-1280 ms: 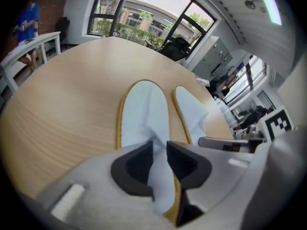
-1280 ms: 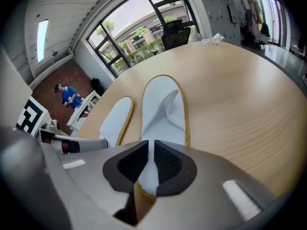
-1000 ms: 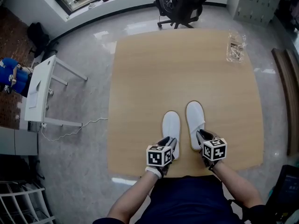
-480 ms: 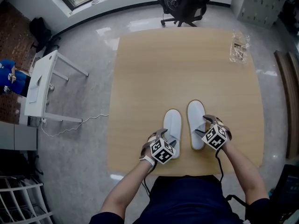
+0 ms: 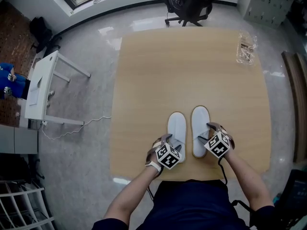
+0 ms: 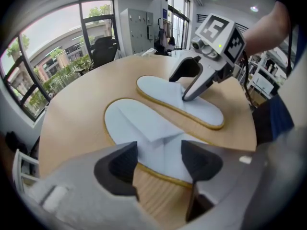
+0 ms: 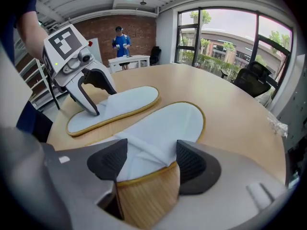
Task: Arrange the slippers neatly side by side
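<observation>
Both pairs of my jaws have just been opening and now stand spread, pressing nothing: my left gripper [image 6: 158, 163] straddles the heel of the left slipper [image 5: 176, 127], my right gripper [image 7: 146, 163] the heel of the right slipper [image 5: 200, 120]. They lie side by side on the table [image 5: 192, 71], lower middle of the head view. If I withdraw carelessly, a jaw may catch a heel and skew the pair.

Two white slippers lying: left slipper [image 5: 176, 126], right slipper [image 5: 200, 121]. Two tools showing: left tool [image 5: 171, 143], right tool [image 5: 206, 132]. One wooden surface [image 5: 192, 71] carrying them. One clear plastic bag [image 5: 245, 48] lying. One black office chair [image 5: 189, 4], one white side table [image 5: 41, 87] standing. One person [image 7: 120, 40] in blue standing.
</observation>
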Tool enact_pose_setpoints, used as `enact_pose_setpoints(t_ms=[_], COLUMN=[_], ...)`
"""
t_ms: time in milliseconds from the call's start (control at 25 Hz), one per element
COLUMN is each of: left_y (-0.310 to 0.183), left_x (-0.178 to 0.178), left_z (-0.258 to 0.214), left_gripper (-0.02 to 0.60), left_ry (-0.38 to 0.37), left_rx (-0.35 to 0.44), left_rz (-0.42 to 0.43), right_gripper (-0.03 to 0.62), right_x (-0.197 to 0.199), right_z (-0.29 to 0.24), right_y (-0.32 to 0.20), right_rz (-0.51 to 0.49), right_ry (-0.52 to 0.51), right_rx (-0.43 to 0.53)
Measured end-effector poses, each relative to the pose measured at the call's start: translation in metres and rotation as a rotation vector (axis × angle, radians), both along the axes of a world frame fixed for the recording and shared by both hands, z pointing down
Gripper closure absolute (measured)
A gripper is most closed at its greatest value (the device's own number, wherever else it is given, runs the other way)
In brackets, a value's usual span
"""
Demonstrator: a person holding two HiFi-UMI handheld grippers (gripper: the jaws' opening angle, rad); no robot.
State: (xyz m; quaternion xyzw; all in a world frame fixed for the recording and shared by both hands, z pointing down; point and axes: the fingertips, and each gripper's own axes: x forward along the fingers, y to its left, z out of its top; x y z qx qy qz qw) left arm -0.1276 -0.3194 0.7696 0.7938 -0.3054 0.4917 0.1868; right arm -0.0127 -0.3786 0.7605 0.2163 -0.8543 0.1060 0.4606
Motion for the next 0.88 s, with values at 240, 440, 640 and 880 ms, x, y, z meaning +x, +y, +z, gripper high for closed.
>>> enact_pose_setpoints(t_ms=[240, 440, 640, 880], left_y=[-0.001, -0.001, 0.0, -0.001], left_x=[0.004, 0.005, 0.005, 0.006], left_z=[0.0, 0.0, 0.001, 0.0], left_gripper=[0.293, 0.293, 0.293, 0.295], left_ry=[0.003, 0.002, -0.002, -0.006], left_rx=[0.003, -0.002, 0.0, 0.001], left_rz=[0.0, 0.005, 0.006, 0.013], right_gripper=[0.266, 0.266, 0.267, 0.267], right_x=[-0.005, -0.009, -0.01, -0.012], right_z=[0.0, 0.0, 0.001, 0.0], right_y=[0.008, 0.018, 0.022, 0.026], right_rz=[0.006, 0.027, 0.08, 0.085], right_ry=[-0.006, -0.018, -0.018, -0.011], right_rx=[-0.01, -0.021, -0.028, -0.024])
